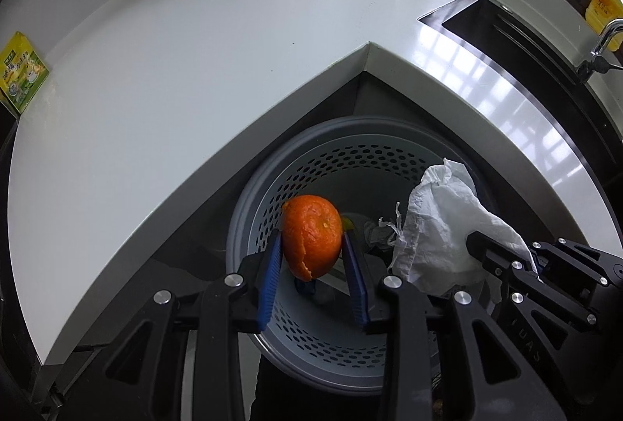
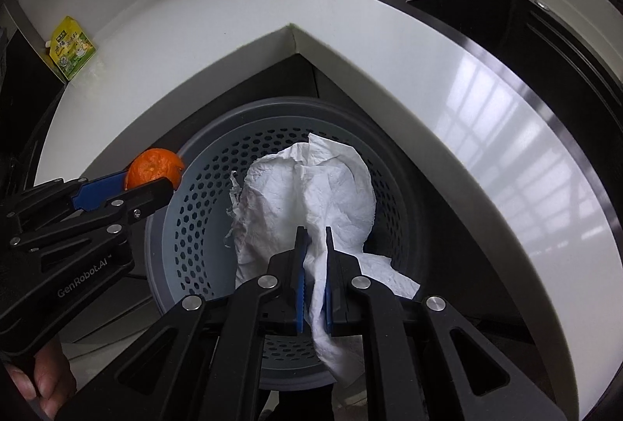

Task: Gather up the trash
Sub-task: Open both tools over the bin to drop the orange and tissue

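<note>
Crumpled tissue [image 2: 307,203], dimpled, perhaps hollow peel [image 1: 310,237]

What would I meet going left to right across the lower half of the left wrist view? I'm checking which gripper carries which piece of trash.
Left gripper around the orange peel → perforated grey bin interior → crumpled white tissue → right gripper pinching that tissue.

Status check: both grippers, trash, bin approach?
Left gripper holding orange peel over bin. Right gripper shut on crumpled tissue, also over bin. Nothing blocking the drop.
</note>
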`<state>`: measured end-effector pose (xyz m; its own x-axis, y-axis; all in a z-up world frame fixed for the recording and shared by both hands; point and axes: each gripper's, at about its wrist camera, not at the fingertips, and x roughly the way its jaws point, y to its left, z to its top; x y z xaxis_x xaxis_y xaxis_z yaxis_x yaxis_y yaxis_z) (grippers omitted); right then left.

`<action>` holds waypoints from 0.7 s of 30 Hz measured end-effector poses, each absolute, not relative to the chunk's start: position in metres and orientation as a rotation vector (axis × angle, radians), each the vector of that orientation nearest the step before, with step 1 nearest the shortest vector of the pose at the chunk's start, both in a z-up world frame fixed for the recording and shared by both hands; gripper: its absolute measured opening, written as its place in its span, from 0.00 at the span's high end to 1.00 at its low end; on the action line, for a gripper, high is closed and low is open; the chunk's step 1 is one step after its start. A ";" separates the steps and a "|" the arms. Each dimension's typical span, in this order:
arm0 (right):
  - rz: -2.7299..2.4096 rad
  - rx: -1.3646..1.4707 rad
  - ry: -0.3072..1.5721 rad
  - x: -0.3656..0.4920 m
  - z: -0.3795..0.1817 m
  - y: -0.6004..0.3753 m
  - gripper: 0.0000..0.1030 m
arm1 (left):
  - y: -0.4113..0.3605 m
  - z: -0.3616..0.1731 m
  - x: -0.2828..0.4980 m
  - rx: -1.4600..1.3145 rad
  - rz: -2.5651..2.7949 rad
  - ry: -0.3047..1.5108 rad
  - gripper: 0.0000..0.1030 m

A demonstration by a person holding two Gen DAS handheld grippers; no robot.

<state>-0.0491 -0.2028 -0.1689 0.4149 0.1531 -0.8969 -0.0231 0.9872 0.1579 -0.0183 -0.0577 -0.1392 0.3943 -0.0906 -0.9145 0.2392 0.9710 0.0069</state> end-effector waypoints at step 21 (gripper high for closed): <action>0.086 0.127 1.080 -0.062 -0.139 -0.217 0.52 | -0.043 -0.106 -0.030 0.118 -0.129 1.116 0.36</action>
<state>-0.0623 -0.2167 -0.1391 0.4691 0.1324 -0.8732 -0.0082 0.9893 0.1455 -0.0297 -0.0434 -0.1058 0.4337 -0.0436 -0.9000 0.1622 0.9863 0.0304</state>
